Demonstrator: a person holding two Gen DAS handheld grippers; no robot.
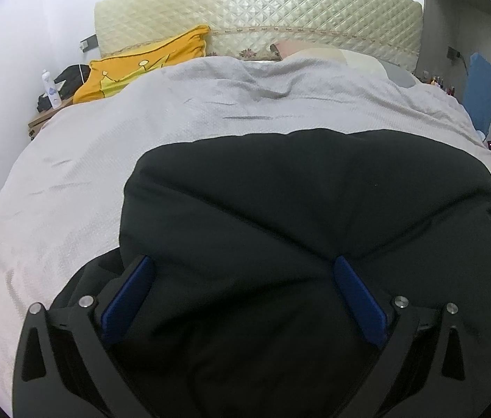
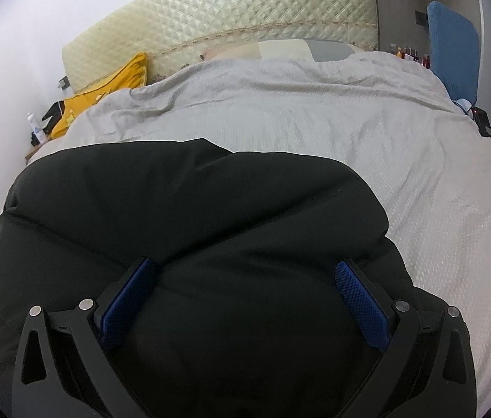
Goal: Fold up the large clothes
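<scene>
A large black padded garment (image 1: 315,191) lies bunched on the pale grey bedcover (image 1: 106,139) at the near end of the bed. My left gripper (image 1: 242,261) is open over its left part, with the blue fingers (image 1: 130,299) spread wide and black cloth bulging between them. The right wrist view shows the same garment (image 2: 176,202) on the bedcover (image 2: 350,122). My right gripper (image 2: 245,264) is open too, blue pads (image 2: 364,306) far apart, pressed into the garment's right part. The cloth hides both lower finger edges.
A quilted cream headboard (image 1: 263,3) stands at the far end, with a yellow cushion (image 1: 148,66) and pillows below it. A bedside table holding a white bottle (image 1: 48,88) is at far left. A blue upholstered piece (image 2: 452,48) stands by the right wall.
</scene>
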